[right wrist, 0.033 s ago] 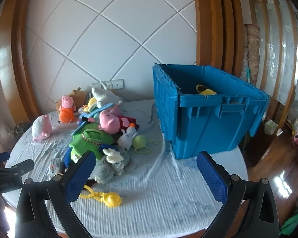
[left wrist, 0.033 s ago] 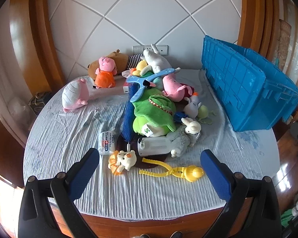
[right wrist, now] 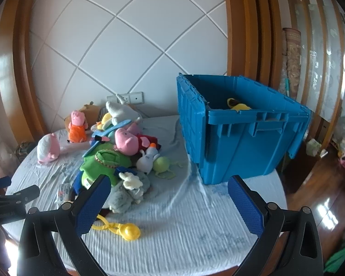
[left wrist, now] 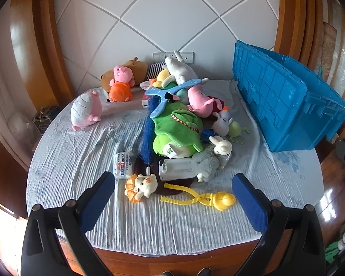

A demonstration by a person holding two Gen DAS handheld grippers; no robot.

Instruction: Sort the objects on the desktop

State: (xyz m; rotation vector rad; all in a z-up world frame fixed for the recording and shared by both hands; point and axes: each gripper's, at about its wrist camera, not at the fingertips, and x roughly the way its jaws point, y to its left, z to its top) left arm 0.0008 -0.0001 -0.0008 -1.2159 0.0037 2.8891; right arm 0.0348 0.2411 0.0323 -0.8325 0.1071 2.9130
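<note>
A heap of plush toys lies mid-table: a green plush (left wrist: pixel 177 133), a pink pig (left wrist: pixel 200 99), a grey plush (left wrist: pixel 209 163), a white bottle (left wrist: pixel 177 169) and a blue feather duster (left wrist: pixel 148 133). Nearer me lie a small orange-skirted bear (left wrist: pixel 141 187) and yellow toy tongs (left wrist: pixel 202 199). My left gripper (left wrist: pixel 172 202) is open and empty above the table's near edge, just short of the bear and tongs. My right gripper (right wrist: pixel 168 204) is open and empty over the cloth, between the heap (right wrist: pixel 117 158) and the blue crate (right wrist: pixel 237 142). The tongs (right wrist: pixel 119 227) lie below its left finger.
The blue crate (left wrist: pixel 283 105) stands at the table's right side, open, with a yellow item (right wrist: pixel 238 105) inside. A pink fish plush (left wrist: pixel 85 112), an orange-dressed pig (left wrist: pixel 122 85) and a brown plush (left wrist: pixel 131 71) sit at the back left. A tissue pack (left wrist: pixel 123 165) lies by the duster.
</note>
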